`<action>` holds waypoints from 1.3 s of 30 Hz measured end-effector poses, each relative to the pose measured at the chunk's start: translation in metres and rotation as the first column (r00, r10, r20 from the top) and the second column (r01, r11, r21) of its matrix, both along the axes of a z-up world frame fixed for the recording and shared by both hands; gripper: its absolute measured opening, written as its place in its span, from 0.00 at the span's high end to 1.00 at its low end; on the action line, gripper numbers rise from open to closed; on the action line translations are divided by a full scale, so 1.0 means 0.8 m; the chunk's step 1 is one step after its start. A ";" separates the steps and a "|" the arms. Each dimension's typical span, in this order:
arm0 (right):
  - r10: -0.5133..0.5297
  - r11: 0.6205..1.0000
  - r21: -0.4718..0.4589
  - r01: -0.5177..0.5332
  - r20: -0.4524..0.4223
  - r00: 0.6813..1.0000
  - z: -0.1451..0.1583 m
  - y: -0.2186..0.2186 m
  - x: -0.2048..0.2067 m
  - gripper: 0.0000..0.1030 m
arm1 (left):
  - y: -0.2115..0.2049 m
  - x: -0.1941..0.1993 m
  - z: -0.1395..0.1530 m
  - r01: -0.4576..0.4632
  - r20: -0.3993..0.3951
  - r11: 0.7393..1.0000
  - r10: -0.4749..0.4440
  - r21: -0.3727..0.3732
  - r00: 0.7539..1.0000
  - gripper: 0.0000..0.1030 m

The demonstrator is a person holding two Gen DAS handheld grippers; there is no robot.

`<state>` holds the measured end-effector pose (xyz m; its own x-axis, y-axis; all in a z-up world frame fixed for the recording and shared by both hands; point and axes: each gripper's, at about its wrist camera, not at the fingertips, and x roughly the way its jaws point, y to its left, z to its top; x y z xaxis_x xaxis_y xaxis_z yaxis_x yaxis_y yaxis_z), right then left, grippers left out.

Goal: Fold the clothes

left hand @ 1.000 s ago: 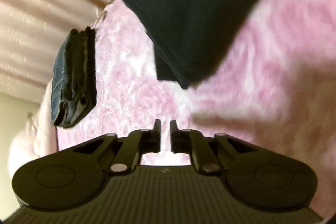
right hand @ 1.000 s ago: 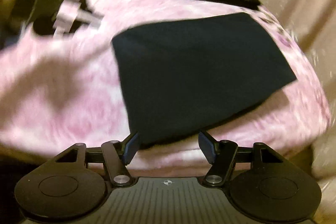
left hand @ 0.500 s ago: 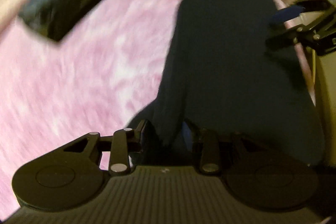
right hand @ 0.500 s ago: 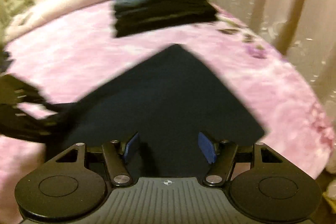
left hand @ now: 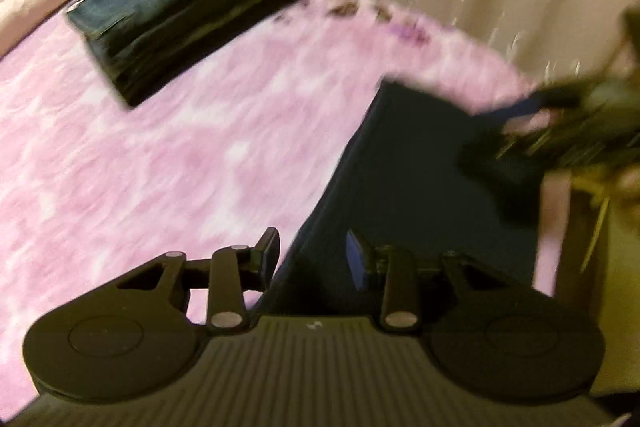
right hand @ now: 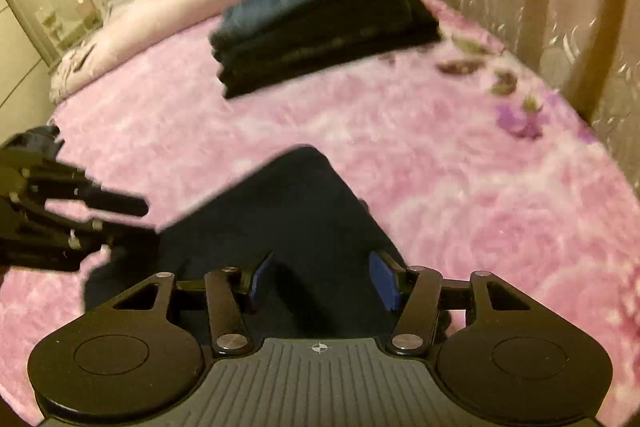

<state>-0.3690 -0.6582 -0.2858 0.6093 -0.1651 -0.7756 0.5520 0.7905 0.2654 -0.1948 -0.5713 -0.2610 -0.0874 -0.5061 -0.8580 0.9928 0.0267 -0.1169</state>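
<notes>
Tools closing: left tool point(left hand: 312, 259) and right tool point(right hand: 320, 279) both spread over dark garment point(right hand: 288, 211), nothing pinched | done: folded stack point(right hand: 320, 31) sitting on bed point(right hand: 460, 187) | left: garment awaiting stacking, seemingly

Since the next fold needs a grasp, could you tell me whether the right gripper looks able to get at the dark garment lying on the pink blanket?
Probably yes: the right gripper sits right over the dark garment, its fingers closing, nothing between.

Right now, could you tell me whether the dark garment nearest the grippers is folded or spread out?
Folded: the dark garment lies flat on the pink blanket as a compact panel with straight edges and a square corner.
</notes>
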 end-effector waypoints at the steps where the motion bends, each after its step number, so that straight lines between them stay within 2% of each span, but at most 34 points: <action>1: 0.029 0.999 -0.021 -0.029 0.003 1.000 -0.003 -0.002 -0.001 0.46 | -0.015 -0.001 -0.009 -0.005 -0.017 1.000 0.005 0.011 1.000 0.70; 4: 0.089 0.996 -0.024 -0.088 0.012 0.996 0.000 -0.003 -0.013 0.46 | -0.053 0.000 -0.043 -0.011 -0.036 0.997 0.014 0.072 0.999 0.71; 6: 0.091 0.996 -0.017 -0.091 0.015 0.996 0.012 -0.002 -0.021 0.46 | -0.061 0.008 -0.059 -0.028 -0.079 0.993 0.037 0.114 0.996 0.69; 8: 0.068 0.998 -0.008 -0.068 0.016 0.998 0.016 -0.001 -0.029 0.46 | -0.061 0.013 -0.062 -0.030 -0.088 0.991 0.042 0.129 0.995 0.67; 11: 0.050 0.999 0.010 -0.051 0.029 0.998 -0.002 -0.005 -0.032 0.46 | -0.063 0.015 -0.070 -0.025 -0.081 0.990 0.036 0.137 0.996 0.65; 13: 0.060 0.998 -0.009 -0.059 0.038 0.998 -0.011 -0.006 -0.030 0.46 | -0.066 0.011 -0.078 -0.022 -0.072 0.990 0.032 0.139 0.997 0.63; 15: 0.068 0.998 0.001 -0.068 0.027 0.997 -0.005 -0.009 -0.028 0.45 | -0.068 0.011 -0.080 -0.028 -0.065 0.989 0.038 0.146 0.997 0.63; 19: 0.030 0.999 0.042 -0.031 0.032 0.999 0.027 -0.014 -0.037 0.44 | -0.065 0.008 -0.057 -0.025 -0.037 0.987 0.032 0.158 0.999 0.64; 20: 0.011 0.999 0.047 -0.012 0.038 0.999 0.037 -0.015 -0.043 0.34 | -0.061 0.009 -0.047 -0.030 -0.028 0.988 0.035 0.153 0.999 0.64; 22: -0.037 0.997 0.063 0.034 0.049 0.998 0.051 -0.016 -0.059 0.23 | -0.052 0.014 -0.026 -0.051 -0.014 0.989 0.053 0.140 0.998 0.68; 26: -0.120 0.984 0.138 0.116 0.021 0.993 0.056 -0.017 -0.087 0.23 | -0.013 0.039 0.007 -0.134 -0.001 0.982 0.136 0.135 0.991 0.67; 31: -0.171 0.963 0.205 0.174 -0.031 0.985 0.060 -0.019 -0.105 0.23 | 0.054 0.065 0.031 -0.271 0.027 0.947 0.270 0.174 0.962 0.65; 36: -0.173 0.962 0.208 0.179 -0.044 0.984 0.073 -0.016 -0.105 0.23 | 0.117 0.078 0.047 -0.403 0.028 0.897 0.405 0.182 0.914 0.56; 39: -0.196 0.959 0.201 0.202 -0.049 0.979 0.079 -0.011 -0.104 0.23 | 0.142 0.078 0.048 -0.433 0.013 0.882 0.438 0.187 0.899 0.53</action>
<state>-0.4518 -0.6671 -0.2224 0.5575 -0.1175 -0.8218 0.7022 0.5948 0.3913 -0.1320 -0.4574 -0.2227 0.0803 -0.3355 -0.9386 0.8725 0.4790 -0.0966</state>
